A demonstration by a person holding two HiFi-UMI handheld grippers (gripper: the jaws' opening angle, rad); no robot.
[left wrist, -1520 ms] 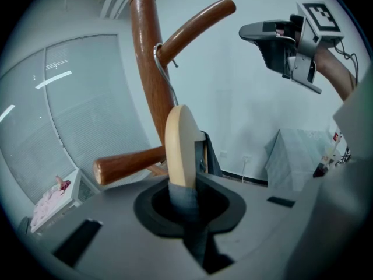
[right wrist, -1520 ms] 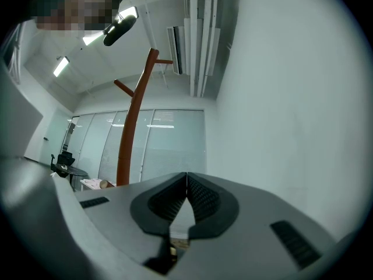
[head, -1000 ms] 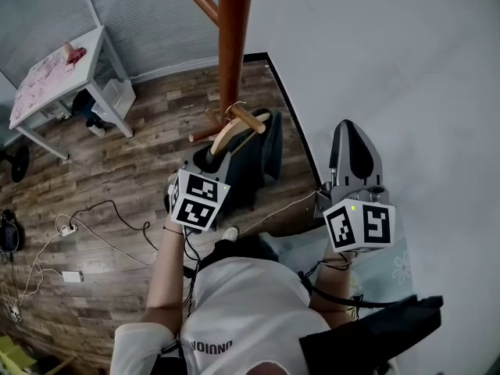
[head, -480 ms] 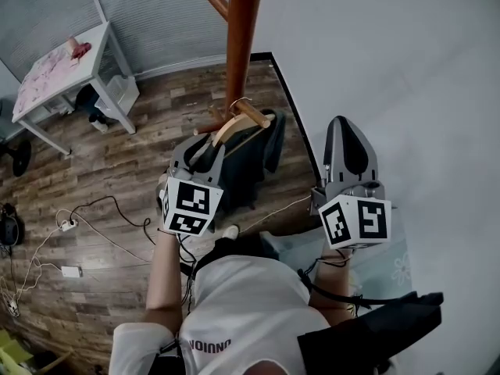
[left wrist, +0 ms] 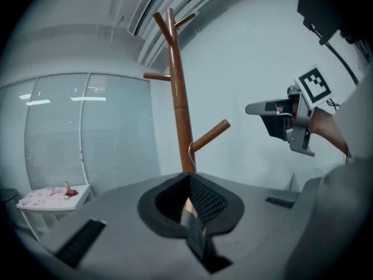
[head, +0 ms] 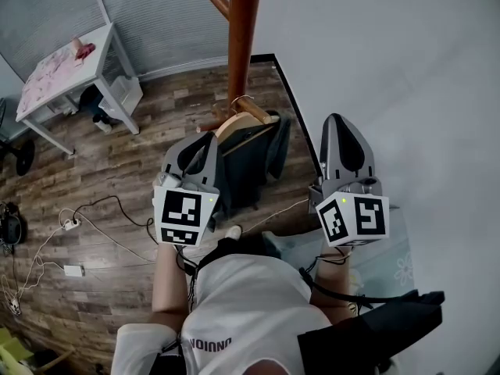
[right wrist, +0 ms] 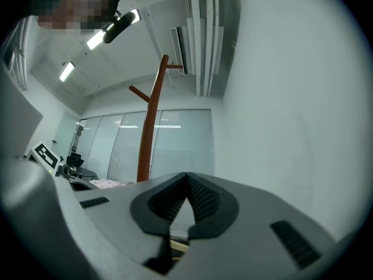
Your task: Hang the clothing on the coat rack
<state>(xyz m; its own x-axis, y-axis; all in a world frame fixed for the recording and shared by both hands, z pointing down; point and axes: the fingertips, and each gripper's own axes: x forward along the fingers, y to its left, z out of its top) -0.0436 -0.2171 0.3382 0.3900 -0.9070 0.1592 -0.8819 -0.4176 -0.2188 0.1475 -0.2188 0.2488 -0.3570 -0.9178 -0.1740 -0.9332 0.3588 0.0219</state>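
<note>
head view: clothing (head: 251, 166) hangs by its hanger (head: 237, 124) on a peg (head: 255, 110) of the rack (head: 244, 37), just ahead-right of the left gripper (head: 205, 141), the nearer one. its jaws have just closed on nothing; the right gripper (head: 338, 120) is clenched empty too.

A dark garment (head: 258, 162) hangs loosely from a pale wooden hanger (head: 236, 123). The hanger's metal hook (left wrist: 190, 150) loops over a low, upward-slanting peg (head: 255, 110) of the reddish-brown wooden coat rack (head: 244, 37). The rack stands upright on the plank floor (head: 141, 170), close to the white wall (head: 391, 69).
</note>
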